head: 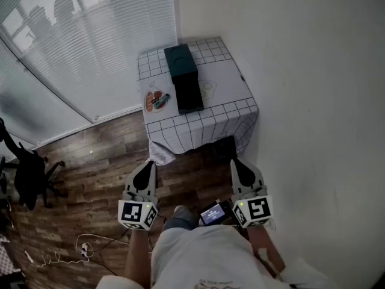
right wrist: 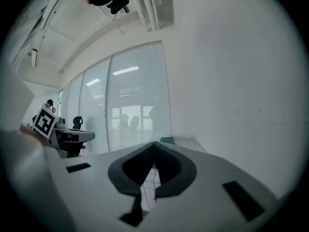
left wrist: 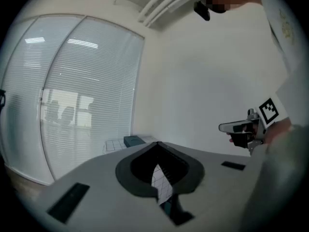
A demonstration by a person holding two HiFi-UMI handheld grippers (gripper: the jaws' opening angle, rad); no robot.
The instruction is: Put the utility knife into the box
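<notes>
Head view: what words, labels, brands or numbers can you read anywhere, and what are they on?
Nothing can be read in any view.
Print on the small screen: too small to read.
Line of print low on the shirt: too blurred to read.
Cubes on the left gripper and right gripper: black-and-white square markers, no letters.
On the box: no label shows.

Right tool (right wrist: 154, 143) closed, facing table (right wrist: 191, 141)

plate items (head: 159, 100) — too small to identify | table (left wrist: 113, 145) — mostly hidden
</notes>
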